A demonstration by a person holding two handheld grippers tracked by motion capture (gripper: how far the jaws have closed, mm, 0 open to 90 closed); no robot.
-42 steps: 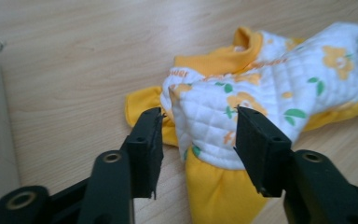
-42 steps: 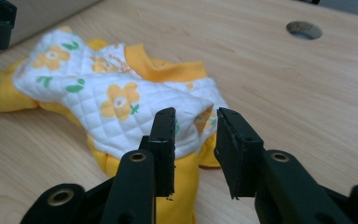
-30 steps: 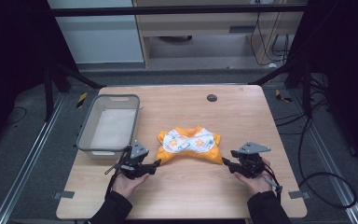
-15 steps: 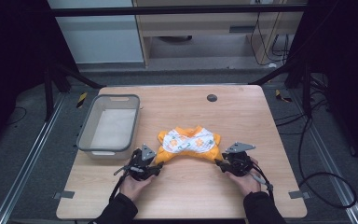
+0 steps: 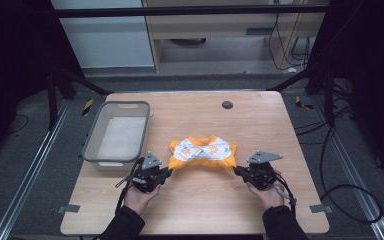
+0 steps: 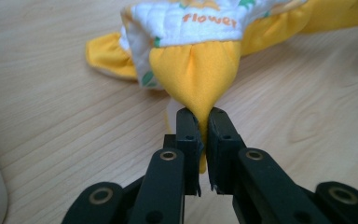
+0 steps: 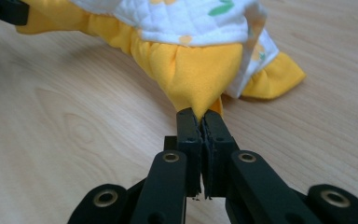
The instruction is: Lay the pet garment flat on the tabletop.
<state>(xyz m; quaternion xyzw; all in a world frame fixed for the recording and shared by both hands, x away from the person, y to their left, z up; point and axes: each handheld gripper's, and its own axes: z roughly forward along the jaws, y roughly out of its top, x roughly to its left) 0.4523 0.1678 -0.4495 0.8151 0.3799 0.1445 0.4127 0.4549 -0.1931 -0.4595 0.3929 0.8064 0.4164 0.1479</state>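
Both forearms are coming in from the near edge of the table, sleeves dark, each hand wrapping a gripper. The left gripper [image 5: 168, 170] is pointing inward to the right, its jaws pinching yellow fabric [image 6: 196, 74] between them — a thin fold. The right gripper [image 5: 238, 170] is pointing inward to the left, its jaws pressing together on the fabric's opposite corner.

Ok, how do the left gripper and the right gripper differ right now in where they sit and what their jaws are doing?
The left gripper sits beside the grey bin, at the garment's near-left corner; the right gripper sits on open table at its near-right corner. In the left gripper view the jaws show a slim gap with orange fabric between them; in the right gripper view they look pressed nearly flush. Both are shut on a pinched orange corner, low over the table.
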